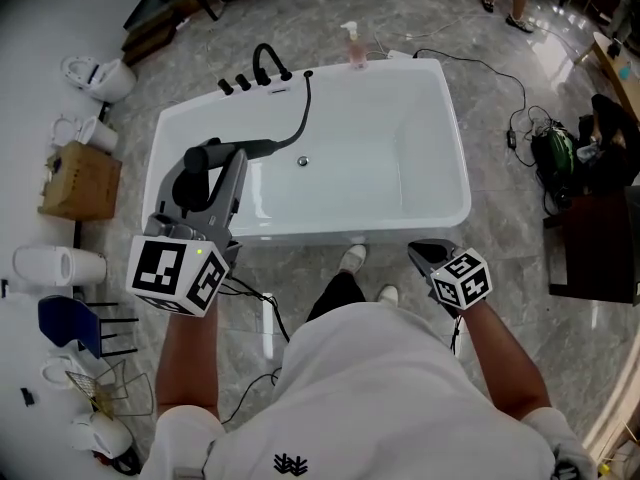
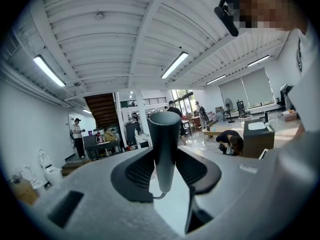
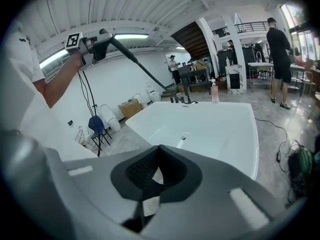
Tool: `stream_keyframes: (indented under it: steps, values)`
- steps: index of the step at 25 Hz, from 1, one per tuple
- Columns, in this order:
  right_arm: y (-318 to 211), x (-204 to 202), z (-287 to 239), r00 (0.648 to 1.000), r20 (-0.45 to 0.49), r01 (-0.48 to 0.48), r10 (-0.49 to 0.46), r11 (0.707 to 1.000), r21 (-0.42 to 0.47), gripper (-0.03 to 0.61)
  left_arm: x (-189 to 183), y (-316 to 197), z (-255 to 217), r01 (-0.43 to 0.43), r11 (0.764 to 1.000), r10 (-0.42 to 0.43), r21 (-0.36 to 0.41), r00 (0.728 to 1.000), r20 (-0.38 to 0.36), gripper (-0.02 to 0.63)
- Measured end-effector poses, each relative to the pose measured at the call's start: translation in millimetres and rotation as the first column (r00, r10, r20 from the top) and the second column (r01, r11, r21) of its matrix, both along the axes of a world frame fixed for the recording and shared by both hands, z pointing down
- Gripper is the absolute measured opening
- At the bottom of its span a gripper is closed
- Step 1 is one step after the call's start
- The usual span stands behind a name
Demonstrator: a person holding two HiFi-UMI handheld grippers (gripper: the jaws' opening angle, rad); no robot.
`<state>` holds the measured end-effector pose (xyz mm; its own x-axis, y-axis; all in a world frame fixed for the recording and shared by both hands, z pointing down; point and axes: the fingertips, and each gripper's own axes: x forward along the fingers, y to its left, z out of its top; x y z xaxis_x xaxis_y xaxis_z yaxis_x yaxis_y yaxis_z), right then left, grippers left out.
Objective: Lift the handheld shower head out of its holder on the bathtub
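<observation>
Already the left hand-held gripper [image 2: 165, 171] was clamped on the shower head [image 2: 164, 134], raised at the bathtub's [image 1: 455, 148] eight o'clock. The right hand-held gripper [image 3: 154, 176] was closed together, empty. The lift looked done.

Head camera overhead, right camera low; shared bathtub [image 1: 425, 133]

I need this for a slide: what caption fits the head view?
Left tool holds the shower head by the tub, hose trailing to the faucet; right tool shut, empty.

White short-sleeved T-shirt [image 1: 380, 378] with a small black emblem [image 1: 291, 463] at bottom centre, dark trousers [image 1: 335, 293], white shoes [image 1: 352, 258]. Grey left gripper [image 1: 205, 163] and right gripper [image 1: 425, 255] bear black-and-white marker cubes [image 1: 178, 273].
</observation>
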<state>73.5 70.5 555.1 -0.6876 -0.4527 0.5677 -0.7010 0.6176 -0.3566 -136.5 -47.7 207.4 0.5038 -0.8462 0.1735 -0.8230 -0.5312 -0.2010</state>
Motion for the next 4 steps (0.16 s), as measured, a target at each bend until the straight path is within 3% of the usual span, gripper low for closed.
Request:
stream_keyframes:
  steps: [4]
  values:
    - [-3.4,4.9,2.5,1.000,0.000,-0.002,0.002,1.000,-0.002,0.012,2.2,-6.3,-4.7,-0.008,1.000,0.008,0.013,1.000,0.012,0.141]
